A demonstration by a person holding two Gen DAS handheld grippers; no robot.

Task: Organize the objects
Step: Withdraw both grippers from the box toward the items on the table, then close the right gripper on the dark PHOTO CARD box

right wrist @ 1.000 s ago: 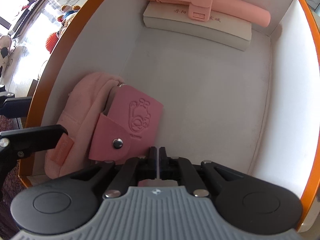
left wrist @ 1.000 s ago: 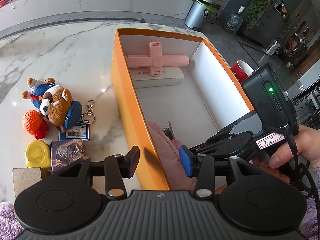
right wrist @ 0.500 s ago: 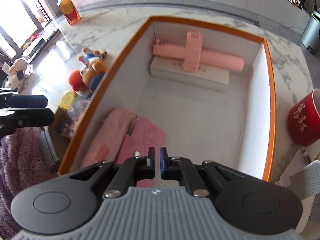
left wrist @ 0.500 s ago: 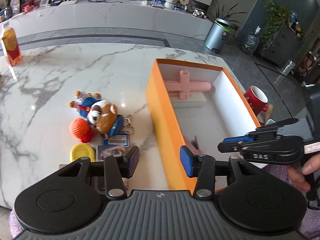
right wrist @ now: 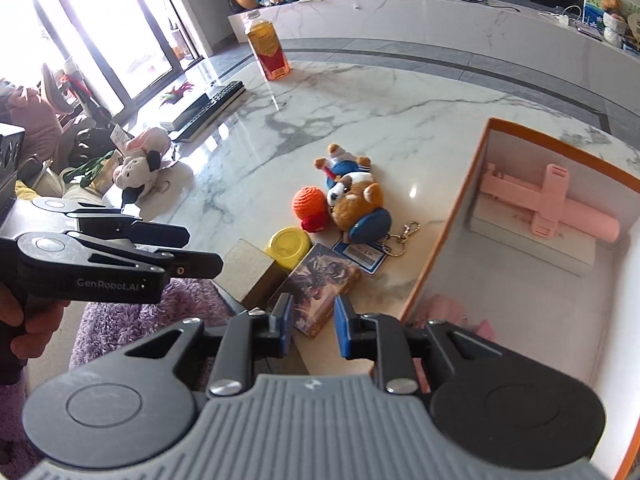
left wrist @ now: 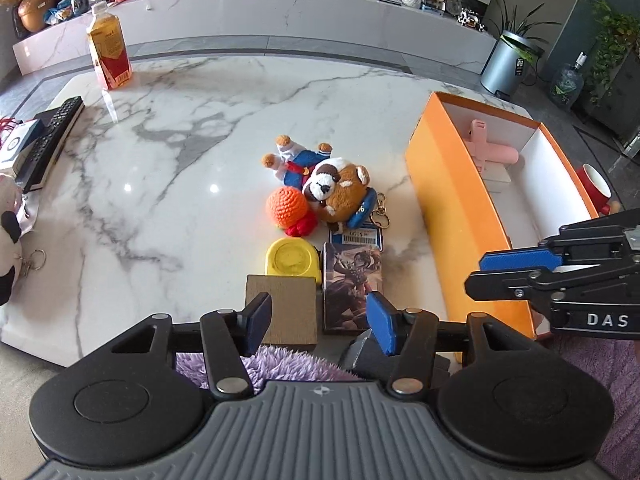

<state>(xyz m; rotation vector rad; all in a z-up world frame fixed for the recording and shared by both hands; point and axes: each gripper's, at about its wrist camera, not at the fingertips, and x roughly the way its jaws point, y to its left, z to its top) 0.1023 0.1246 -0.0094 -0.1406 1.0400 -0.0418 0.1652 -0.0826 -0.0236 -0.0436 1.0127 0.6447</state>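
- Beside the orange box (left wrist: 452,208), above the table's near edge, the left gripper (left wrist: 318,322) hangs with jaws wide apart, holding nothing, its fingers framing the brown block (left wrist: 282,306) and the illustrated card box (left wrist: 352,284).
- On the box's near-left side, the right gripper (right wrist: 310,330) is part open and empty, its fingers either side of that card box's near corner.
- Likely next: pick one loose item; the card box lies closest. Close squarely across its narrow sides, clear of the block touching it.
- Farther from the orange box lie the yellow case (left wrist: 290,258), crochet ball (left wrist: 286,208) and plush dog (left wrist: 336,186), still to be packed.
- Inside the orange box, a pink stick (right wrist: 548,202) rests on a white case.
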